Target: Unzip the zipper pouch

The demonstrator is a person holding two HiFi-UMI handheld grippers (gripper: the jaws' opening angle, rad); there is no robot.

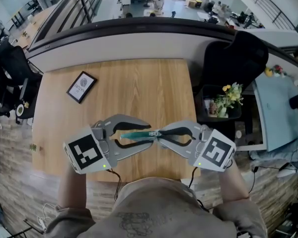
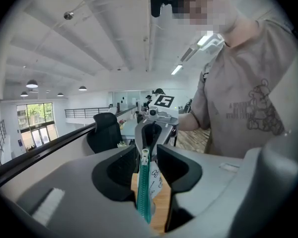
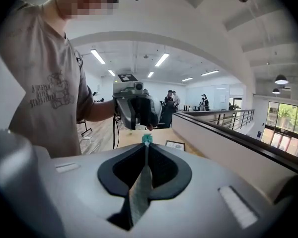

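Head view is showing me the wooden tabletop filling the middle of the scene, with a black chair standing just past its far right corner. Over the near part of the tabletop I am holding both tools almost tip to tip. The left hand-held gripper is standing with its jaws apart. In the left gripper view the zipper pouch is running edge-up between them, lying close along one jaw while a gap is showing on the other side, so nothing is being pinched there. The right hand-held gripper is clamping its jaws together on the pouch's other end, with a thin strip of fabric showing between them in the right gripper view. The pouch is spanning the two tools, teal zipper uppermost. A small framed card is lying flat towards the tabletop's far left, well apart from both tools. A pale tab is sitting at the zipper's far end.
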